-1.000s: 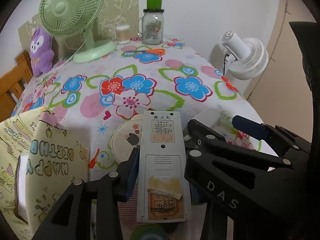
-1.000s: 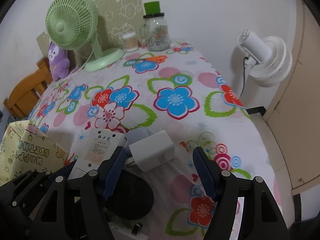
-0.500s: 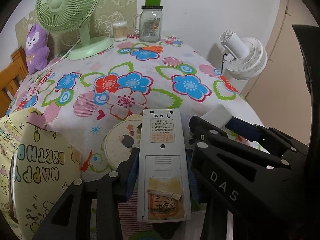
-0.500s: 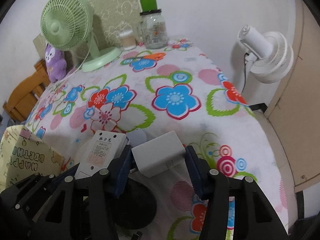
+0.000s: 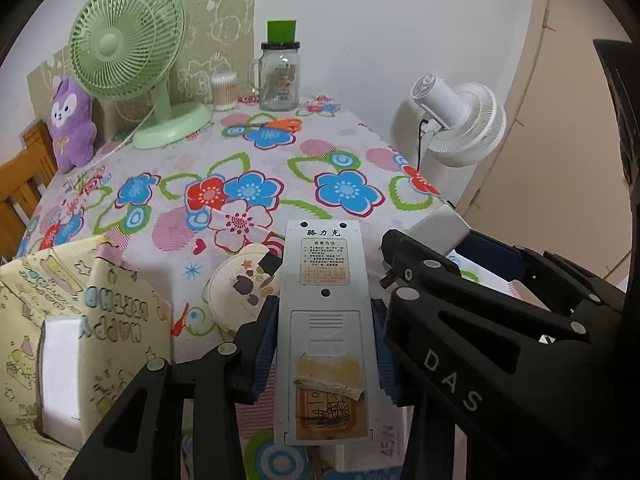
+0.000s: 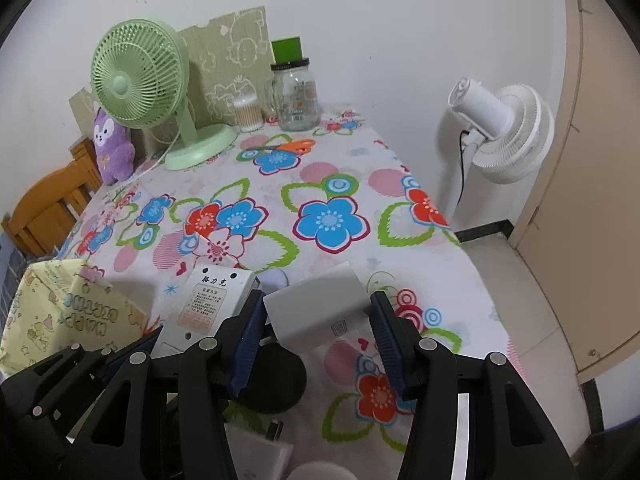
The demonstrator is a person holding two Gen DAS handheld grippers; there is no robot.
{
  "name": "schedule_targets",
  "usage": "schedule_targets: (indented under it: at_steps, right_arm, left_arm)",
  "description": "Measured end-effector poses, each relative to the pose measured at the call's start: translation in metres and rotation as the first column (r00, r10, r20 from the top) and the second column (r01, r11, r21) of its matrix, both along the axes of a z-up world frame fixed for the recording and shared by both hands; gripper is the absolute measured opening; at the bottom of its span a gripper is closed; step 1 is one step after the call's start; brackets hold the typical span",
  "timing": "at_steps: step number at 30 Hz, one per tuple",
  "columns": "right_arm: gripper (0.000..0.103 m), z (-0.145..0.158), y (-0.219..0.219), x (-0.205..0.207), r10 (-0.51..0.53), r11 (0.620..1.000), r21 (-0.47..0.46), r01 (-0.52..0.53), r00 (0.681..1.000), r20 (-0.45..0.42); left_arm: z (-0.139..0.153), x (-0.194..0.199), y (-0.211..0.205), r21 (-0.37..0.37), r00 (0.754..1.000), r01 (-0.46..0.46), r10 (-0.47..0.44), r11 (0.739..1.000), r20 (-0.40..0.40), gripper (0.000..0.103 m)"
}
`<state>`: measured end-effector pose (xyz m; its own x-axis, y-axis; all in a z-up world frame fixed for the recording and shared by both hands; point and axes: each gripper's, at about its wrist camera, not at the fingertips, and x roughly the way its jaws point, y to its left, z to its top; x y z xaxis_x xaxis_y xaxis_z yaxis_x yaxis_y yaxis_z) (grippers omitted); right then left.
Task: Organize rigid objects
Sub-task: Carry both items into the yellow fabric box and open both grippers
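My left gripper is shut on a grey remote control, held back side up above the flowered tablecloth. To its right, my right gripper is shut on a white charger block, the blue pads pressing its two sides. The left wrist view shows that block at the tip of the right gripper. The remote also shows at lower left in the right wrist view. Both items hang clear of the cloth.
A yellow birthday gift bag stands open at the near left. A round patterned coaster, a black disc and a white plug lie below the grippers. Green fan, purple plush, jar and orange scissors sit at the back.
My right gripper's jaws closed on the white charger block, then lifted it off the cloth. The left gripper rose too, still holding the remote.
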<state>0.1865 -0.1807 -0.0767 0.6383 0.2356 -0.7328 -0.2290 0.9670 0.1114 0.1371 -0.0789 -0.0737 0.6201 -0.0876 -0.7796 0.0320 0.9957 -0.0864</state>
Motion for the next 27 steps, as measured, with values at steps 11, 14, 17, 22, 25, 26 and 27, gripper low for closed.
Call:
schedule_targets:
  at_steps: [11, 14, 17, 22, 25, 26, 27]
  right_arm:
    - [0.056, 0.032, -0.004, -0.037, -0.018, 1.000, -0.015, 0.019, 0.998, 0.067]
    - [0.056, 0.039, -0.004, -0.046, -0.020, 1.000, -0.014, 0.021, 0.997, 0.078]
    - [0.056, 0.045, -0.003, -0.055, -0.020, 1.000, -0.016, 0.022, 0.996, 0.087]
    - [0.056, 0.054, 0.002, -0.067, -0.011, 0.999, -0.039, 0.015, 0.994, 0.108]
    - [0.056, 0.059, 0.006, -0.075, -0.002, 0.999, -0.052, 0.008, 0.993, 0.122]
    - [0.056, 0.060, 0.007, -0.078, 0.003, 0.999, -0.054, 0.004, 0.992, 0.125]
    - [0.056, 0.062, 0.008, -0.080, 0.006, 0.999, -0.053, 0.001, 0.992, 0.129]
  left_arm:
    - [0.025, -0.029, -0.005, 0.008, 0.999, 0.031, -0.032, 0.999, 0.041, 0.045]
    - [0.032, -0.039, -0.005, 0.017, 0.998, 0.034, -0.035, 0.999, 0.057, 0.045]
    - [0.037, -0.046, -0.004, 0.021, 0.997, 0.035, -0.036, 0.999, 0.067, 0.045]
    - [0.042, -0.056, -0.002, 0.025, 0.996, 0.038, -0.040, 0.999, 0.076, 0.045]
    - [0.044, -0.061, -0.001, 0.030, 0.996, 0.037, -0.039, 0.999, 0.077, 0.045]
    - [0.045, -0.062, -0.001, 0.032, 0.996, 0.037, -0.039, 0.999, 0.079, 0.046]
    - [0.046, -0.064, -0.001, 0.035, 0.996, 0.036, -0.039, 0.999, 0.081, 0.046]
